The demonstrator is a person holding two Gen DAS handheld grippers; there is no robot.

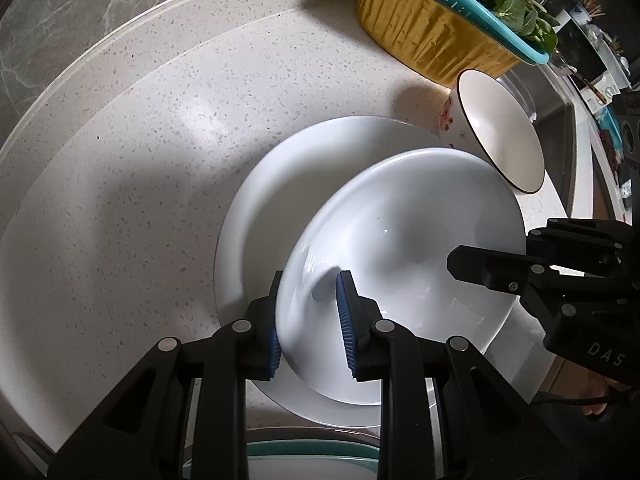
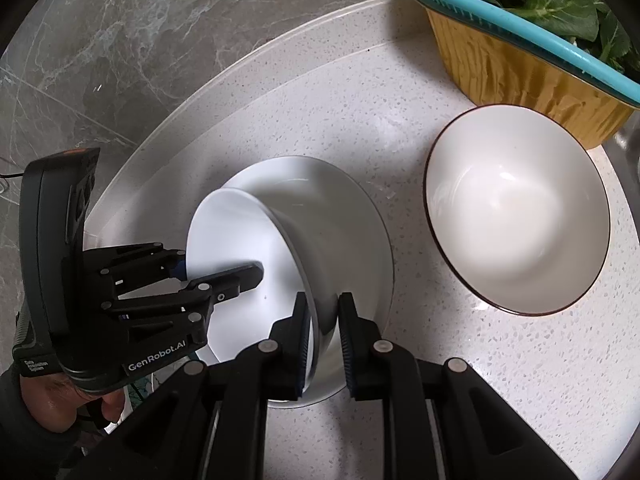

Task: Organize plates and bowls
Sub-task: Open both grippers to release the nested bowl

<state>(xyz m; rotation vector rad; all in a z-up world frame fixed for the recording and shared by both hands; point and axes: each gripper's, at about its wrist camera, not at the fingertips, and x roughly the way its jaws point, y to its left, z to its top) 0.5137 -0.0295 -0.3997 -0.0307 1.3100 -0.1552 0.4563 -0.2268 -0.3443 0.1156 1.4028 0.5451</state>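
Note:
A deep white plate point(image 1: 400, 248) is held tilted above a flat white plate point(image 1: 256, 216) on the speckled counter. My left gripper point(image 1: 310, 312) is shut on the tilted plate's near rim, one pad inside and one outside. My right gripper point(image 2: 323, 336) is shut on the same plate's point(image 2: 240, 248) opposite rim; it also shows in the left wrist view point(image 1: 492, 268). The flat plate point(image 2: 360, 216) lies under it. A white bowl with a dark rim point(image 2: 516, 208) stands to the right, apart from the plates; in the left wrist view the bowl point(image 1: 500, 128) is behind them.
A yellow basin point(image 2: 520, 72) holding a teal colander of leafy greens point(image 2: 560, 4) stands at the back right. A grey marble wall point(image 2: 100, 40) rises behind the counter. A sink edge point(image 1: 560, 120) and a teal-rimmed object point(image 1: 312, 452) below the counter front show in the left wrist view.

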